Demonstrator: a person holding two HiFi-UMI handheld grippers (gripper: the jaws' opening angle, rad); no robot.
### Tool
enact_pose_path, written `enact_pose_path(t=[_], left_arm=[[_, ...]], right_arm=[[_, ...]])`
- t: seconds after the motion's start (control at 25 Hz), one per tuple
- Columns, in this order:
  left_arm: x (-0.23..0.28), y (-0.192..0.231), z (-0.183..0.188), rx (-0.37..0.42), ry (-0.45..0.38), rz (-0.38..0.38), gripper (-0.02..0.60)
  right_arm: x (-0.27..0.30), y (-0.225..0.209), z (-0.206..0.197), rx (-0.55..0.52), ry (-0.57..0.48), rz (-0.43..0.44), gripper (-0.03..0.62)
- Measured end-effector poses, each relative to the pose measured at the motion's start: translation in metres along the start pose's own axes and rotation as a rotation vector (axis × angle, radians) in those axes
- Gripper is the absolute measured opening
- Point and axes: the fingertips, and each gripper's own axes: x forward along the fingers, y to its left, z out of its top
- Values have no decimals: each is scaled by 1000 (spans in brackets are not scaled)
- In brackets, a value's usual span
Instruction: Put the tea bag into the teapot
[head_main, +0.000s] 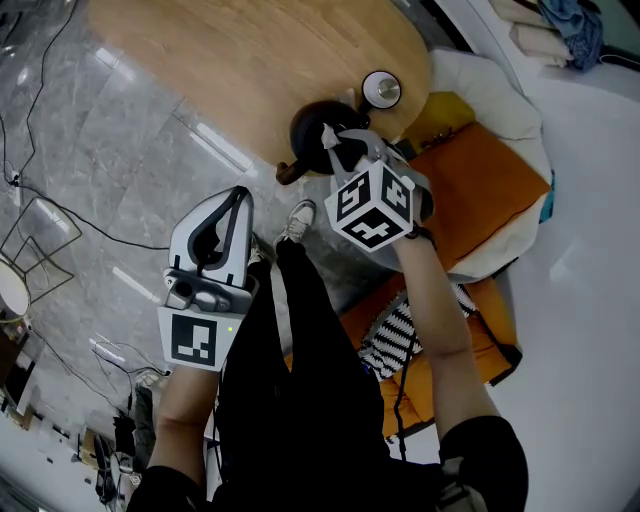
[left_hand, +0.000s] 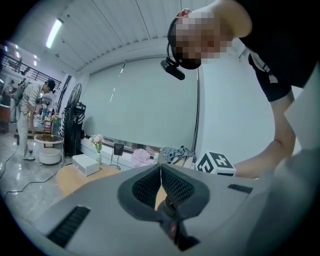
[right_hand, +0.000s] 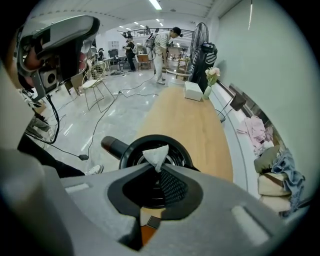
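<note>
1. Noted right gripper (right_hand: 155, 168) clamped on tea bag (right_hand: 157, 153), pinching its lower part at the jaw tips, with a white corner poking out past them.
2. Logged tea bag hanging right over the open mouth of teapot (right_hand: 131, 152). Cannot tell the gap between bag and rim.
3. Logged teapot as black and lidless, standing on wooden table (right_hand: 192, 125) near its end, with stub handle (right_hand: 113, 146) sticking out leftward in the right gripper view.
4. Saw, in head view, right gripper pointing steeply down over teapot, marker cube (head_main: 375, 205) nearer the person.
5. Found left gripper (left_hand: 161, 168) closed, tips touching, nothing between. Held well apart from teapot, off the table, over the grey floor (head_main: 100, 150).
6. Spotted round white disc (head_main: 381, 90) on table just beside teapot.
7. Marked white box (right_hand: 192, 91) and flower vase (right_hand: 210, 82) at far end of table, with fan (right_hand: 202, 50) beyond.
8. Noted orange cushion (head_main: 480, 180) beside right forearm.
</note>
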Motion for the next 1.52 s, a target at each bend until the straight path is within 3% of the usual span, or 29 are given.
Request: enact_pose_path(t=[0.2, 0.68, 0.96, 1.52], left_arm=[[0, 1, 0, 0, 0, 4, 9], [0, 1, -2, -9, 0, 9, 9], [-2, 2, -2, -8, 4, 7, 9], [-7, 0, 2, -1, -7, 3, 9]], right_arm=[[2, 4, 4, -4, -2, 63, 28], [-6, 6, 4, -34, 11, 89, 78], [-8, 3, 7, -17, -5, 81, 143], [-14, 4, 10, 49, -57, 56, 144]])
